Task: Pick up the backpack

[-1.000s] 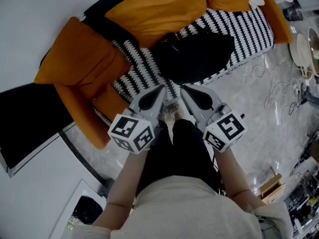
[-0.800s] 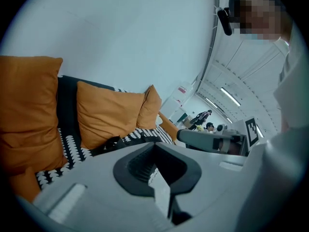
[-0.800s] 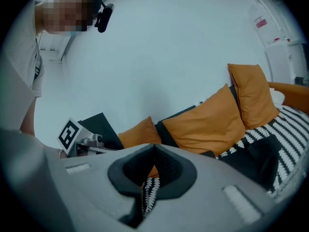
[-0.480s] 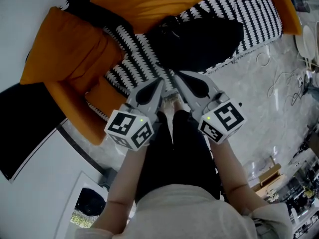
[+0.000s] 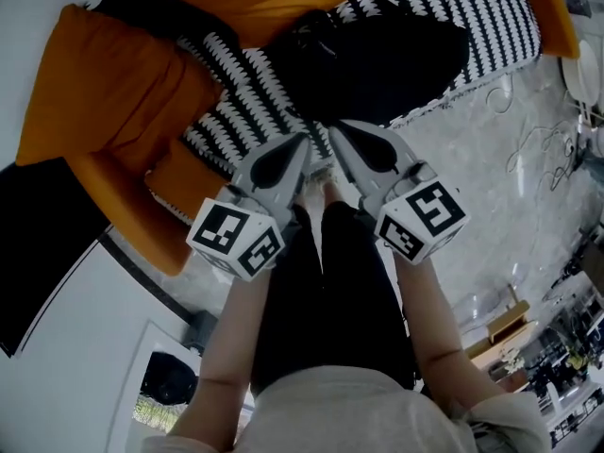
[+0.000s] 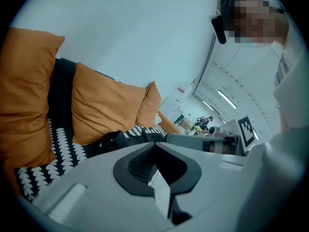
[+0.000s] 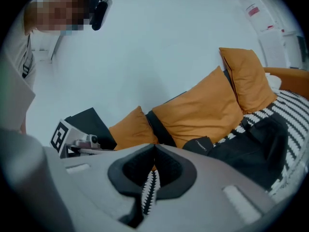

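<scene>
1. The soft black fabric backpack (image 5: 377, 55) lies slumped flat on the black-and-white patterned sofa seat (image 5: 236, 111), in front of the plump orange cushions (image 5: 104, 83). Lying limp like that, it shows no handle or strap we can make out.
2. We hold the left gripper (image 5: 304, 144) and the right gripper (image 5: 332, 130) side by side above our legs. Their tips are near each other and aimed at the sofa's front edge, apart from the backpack.
3. Both pairs of jaws are closed on nothing. In each gripper view the tips meet, with only seat fabric visible beyond them.
4. We judge this to be the approach: nothing is touched yet, and the jaws must part before they can take a strap.
</scene>
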Action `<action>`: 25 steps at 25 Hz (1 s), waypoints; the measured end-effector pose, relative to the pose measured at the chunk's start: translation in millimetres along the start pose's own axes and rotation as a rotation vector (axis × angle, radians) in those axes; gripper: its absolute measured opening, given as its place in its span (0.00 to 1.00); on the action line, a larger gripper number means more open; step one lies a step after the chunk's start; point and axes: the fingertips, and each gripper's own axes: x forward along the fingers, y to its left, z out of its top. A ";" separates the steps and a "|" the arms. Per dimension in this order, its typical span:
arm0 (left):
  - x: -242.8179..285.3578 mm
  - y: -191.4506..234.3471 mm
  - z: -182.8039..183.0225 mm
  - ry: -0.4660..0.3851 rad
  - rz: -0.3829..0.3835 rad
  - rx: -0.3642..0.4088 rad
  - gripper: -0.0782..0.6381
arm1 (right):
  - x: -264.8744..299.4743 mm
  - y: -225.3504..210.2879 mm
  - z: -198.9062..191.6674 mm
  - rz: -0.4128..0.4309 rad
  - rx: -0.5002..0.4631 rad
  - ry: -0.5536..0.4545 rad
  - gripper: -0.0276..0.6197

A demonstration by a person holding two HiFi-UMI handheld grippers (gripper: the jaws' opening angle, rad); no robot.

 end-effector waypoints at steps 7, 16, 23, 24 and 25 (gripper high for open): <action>14.9 -3.0 -11.8 -0.014 -0.040 -0.015 0.12 | 4.7 -37.0 -20.8 -0.058 0.062 0.022 0.05; 32.0 20.2 -30.4 -0.024 -0.002 -0.052 0.12 | 23.4 -58.1 -36.1 -0.061 0.076 0.032 0.05; 43.8 22.8 -38.9 -0.011 -0.021 -0.057 0.12 | 33.7 -83.2 -37.8 -0.131 0.059 -0.012 0.05; 44.1 24.2 -40.5 -0.009 -0.020 -0.059 0.12 | 35.7 -83.3 -36.9 -0.129 0.056 -0.016 0.05; 44.3 26.0 -41.5 -0.008 -0.017 -0.060 0.12 | 37.7 -84.0 -36.6 -0.126 0.055 -0.015 0.05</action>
